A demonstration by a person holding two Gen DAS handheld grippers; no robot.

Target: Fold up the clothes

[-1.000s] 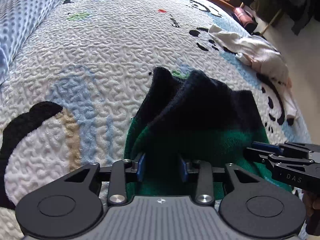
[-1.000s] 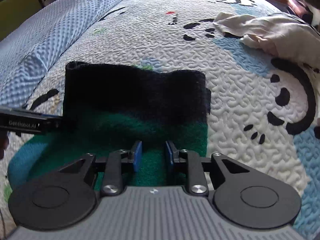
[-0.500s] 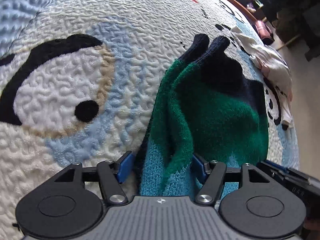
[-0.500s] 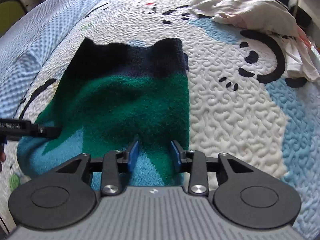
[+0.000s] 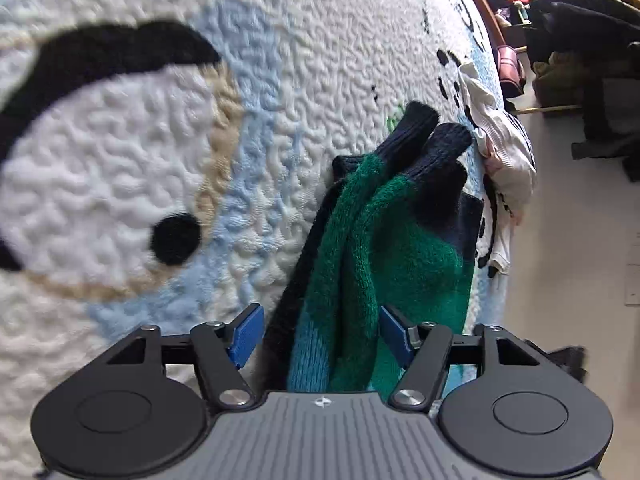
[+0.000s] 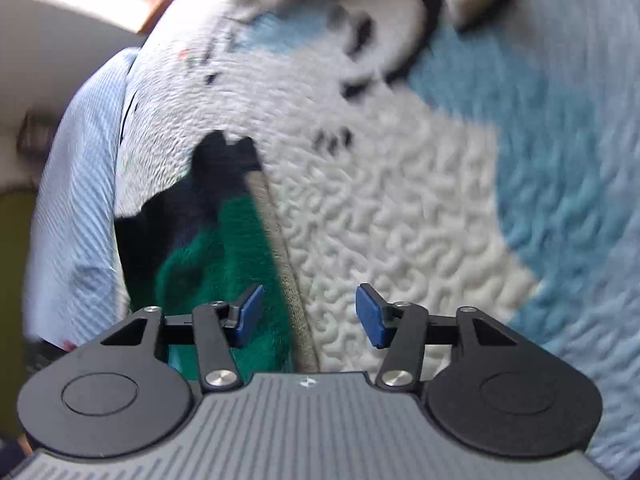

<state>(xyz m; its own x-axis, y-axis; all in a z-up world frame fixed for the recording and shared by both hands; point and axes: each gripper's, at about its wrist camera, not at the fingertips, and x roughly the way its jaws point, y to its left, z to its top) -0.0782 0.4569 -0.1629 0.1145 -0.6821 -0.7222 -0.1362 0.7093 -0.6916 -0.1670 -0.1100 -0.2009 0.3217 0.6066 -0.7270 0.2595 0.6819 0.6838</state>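
Knitwear in navy, green and light blue, the sweater [image 5: 384, 248] lies bunched in long folds on the quilted bedspread [image 5: 120, 184], which carries a panda print in black, tan and pale blue.

Left side: your left gripper [image 5: 320, 334] points down at the near end of the sweater. Its jaws stand apart, and they opened within the last second. The light-blue and green folds sit between the two blue pads. The right-hand pad [image 5: 394, 334] touches or nearly touches the green knit; the other pad stands clear of the dark edge, with bedspread showing in the gap. The fabric is therefore between the jaws but not clamped.

Right side: your right gripper [image 6: 310, 316] is also spread, and its jaws have just been opening. In this view the sweater [image 6: 224, 248] lies to the left, its straight edge running up from between the jaws. Only that edge and bare bedspread [image 6: 400, 216] sit between the pads; neither pad presses on the knit. This view is blurred, so finer contact cannot be judged.

Surroundings: a crumpled white garment [image 5: 504, 152] lies on the bedspread's far edge, just beyond the sweater's navy cuffs. A pale blue textured cover [image 6: 76, 208] borders the bedspread on the left of the right wrist view. Dark clothing [image 5: 580, 40] is piled on the floor past the bed.
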